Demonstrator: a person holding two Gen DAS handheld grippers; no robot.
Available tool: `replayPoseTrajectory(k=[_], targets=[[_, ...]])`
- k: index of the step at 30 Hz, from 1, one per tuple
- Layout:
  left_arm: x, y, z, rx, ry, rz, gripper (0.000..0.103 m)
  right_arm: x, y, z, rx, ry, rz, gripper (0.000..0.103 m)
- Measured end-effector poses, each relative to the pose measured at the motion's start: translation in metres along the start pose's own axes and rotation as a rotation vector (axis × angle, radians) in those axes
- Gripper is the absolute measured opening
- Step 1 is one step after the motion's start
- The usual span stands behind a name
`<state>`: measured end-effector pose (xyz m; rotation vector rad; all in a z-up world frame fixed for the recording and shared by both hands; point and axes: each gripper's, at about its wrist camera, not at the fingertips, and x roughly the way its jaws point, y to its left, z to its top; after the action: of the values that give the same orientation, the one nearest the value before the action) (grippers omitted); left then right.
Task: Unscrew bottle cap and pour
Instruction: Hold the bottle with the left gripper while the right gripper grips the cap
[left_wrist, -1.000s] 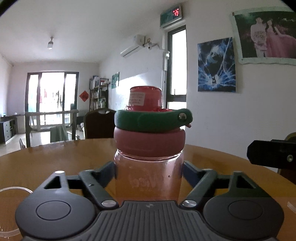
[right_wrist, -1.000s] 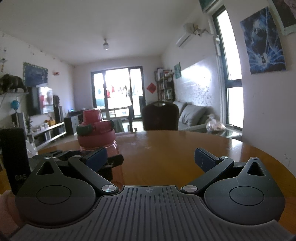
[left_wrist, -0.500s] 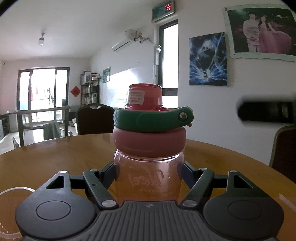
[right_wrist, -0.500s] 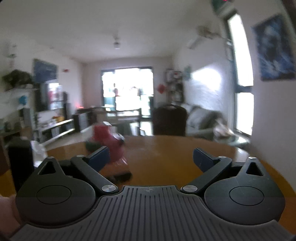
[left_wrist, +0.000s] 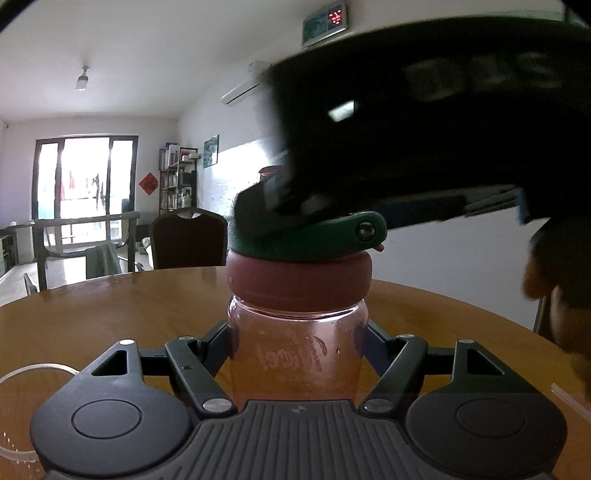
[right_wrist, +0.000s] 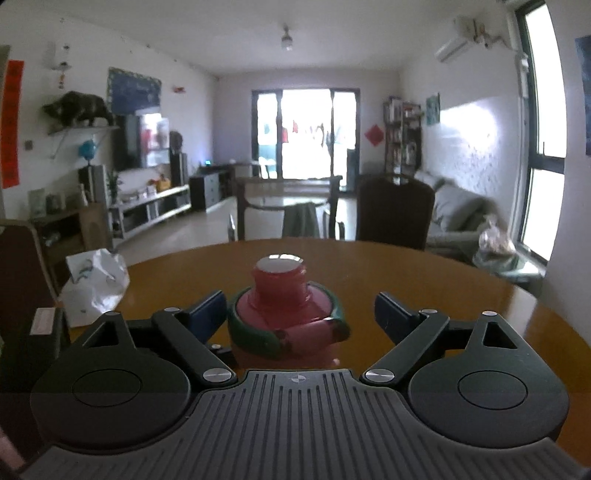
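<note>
The left hand-held gripper (left_wrist: 297, 343) clamps the bottle (left_wrist: 297, 354) upright on the bench (left_wrist: 110, 306), while the right hand-held gripper (right_wrist: 300, 308), fingers apart, straddles the cap (right_wrist: 286, 306) and should close squarely before twisting.

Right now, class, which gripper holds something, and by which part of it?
The left gripper clamps the bottle by its clear body, below the pink cap. The right gripper is open above the cap and holds nothing.
</note>
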<state>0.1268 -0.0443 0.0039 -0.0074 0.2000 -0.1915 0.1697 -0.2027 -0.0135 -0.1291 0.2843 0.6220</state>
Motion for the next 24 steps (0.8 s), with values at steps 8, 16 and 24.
replayPoseTrajectory(k=[8,16,24], targets=[[-0.003,0.007,0.000,0.010,0.007,-0.041,0.071,0.005,-0.006,-0.004,-0.060,0.036,0.072,0.072],[-0.003,0.013,0.001,0.017,0.011,-0.078,0.071,0.016,-0.048,0.013,-0.222,0.119,0.399,0.071],[-0.004,0.011,0.000,0.009,0.017,-0.074,0.071,-0.013,-0.040,-0.005,-0.168,0.006,0.310,0.071]])
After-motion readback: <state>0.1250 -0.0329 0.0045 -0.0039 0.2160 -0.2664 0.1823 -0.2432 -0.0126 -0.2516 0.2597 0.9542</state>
